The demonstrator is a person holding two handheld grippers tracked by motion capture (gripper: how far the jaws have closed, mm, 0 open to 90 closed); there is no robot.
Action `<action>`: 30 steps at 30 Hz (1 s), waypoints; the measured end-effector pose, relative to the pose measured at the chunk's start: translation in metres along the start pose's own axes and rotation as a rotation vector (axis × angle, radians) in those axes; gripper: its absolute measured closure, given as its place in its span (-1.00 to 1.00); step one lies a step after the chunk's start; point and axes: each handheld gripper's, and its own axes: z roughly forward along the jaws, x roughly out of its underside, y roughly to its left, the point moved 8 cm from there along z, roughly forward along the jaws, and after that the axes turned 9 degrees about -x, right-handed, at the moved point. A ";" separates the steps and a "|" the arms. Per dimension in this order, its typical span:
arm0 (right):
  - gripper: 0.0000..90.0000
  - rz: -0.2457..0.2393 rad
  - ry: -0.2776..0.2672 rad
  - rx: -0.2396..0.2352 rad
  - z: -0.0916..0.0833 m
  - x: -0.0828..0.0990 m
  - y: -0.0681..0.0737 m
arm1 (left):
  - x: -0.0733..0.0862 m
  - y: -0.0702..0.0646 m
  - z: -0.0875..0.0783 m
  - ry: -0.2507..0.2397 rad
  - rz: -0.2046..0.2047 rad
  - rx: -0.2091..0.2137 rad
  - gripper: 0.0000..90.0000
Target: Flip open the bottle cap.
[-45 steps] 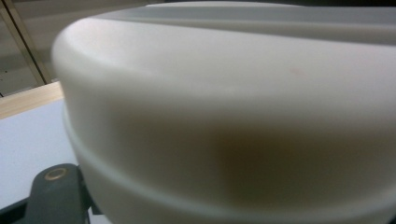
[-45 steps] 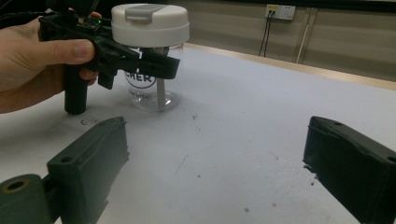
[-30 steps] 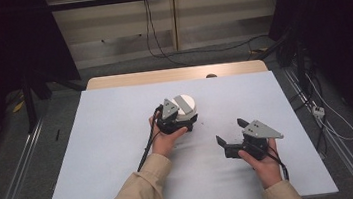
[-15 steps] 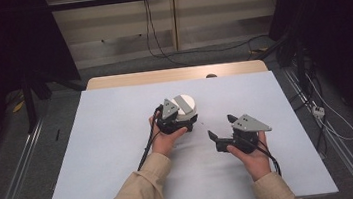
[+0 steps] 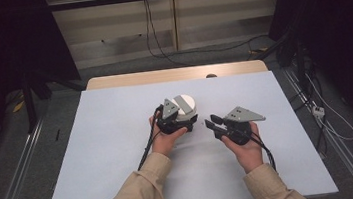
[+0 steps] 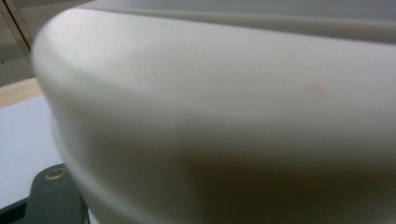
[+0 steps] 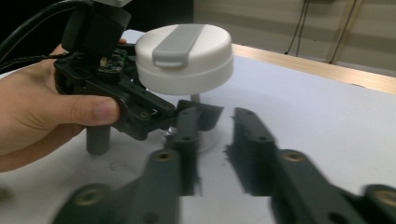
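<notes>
White round lidded device (image 5: 185,104) at frame centre, on legs over white table (image 5: 108,137). Likely rigid, light, smooth plastic; grip underside. Left gripper (image 5: 179,122) clamped on its base. Right gripper (image 5: 212,124) just beside, jaws just closing, nothing between.

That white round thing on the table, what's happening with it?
A person at a table holds a two-jaw gripper in each hand. The left gripper is shut on the white round device, which stands on short grey legs. The right gripper is close beside it; its jaws have just been closing, with nothing between them, and they do not touch the device.
</notes>
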 end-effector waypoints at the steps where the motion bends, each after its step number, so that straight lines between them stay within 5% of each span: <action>1: 0.73 0.003 0.003 -0.009 0.001 -0.001 0.001 | 0.000 0.000 0.000 0.001 -0.002 0.001 -0.59; 6: 1.00 -0.016 0.030 -0.031 0.009 -0.002 0.005 | 0.000 0.000 0.000 -0.001 -0.001 -0.005 -0.59; 30: 1.00 -0.031 0.072 -0.071 0.033 -0.010 0.012 | 0.000 0.000 0.000 0.002 -0.003 -0.002 -0.59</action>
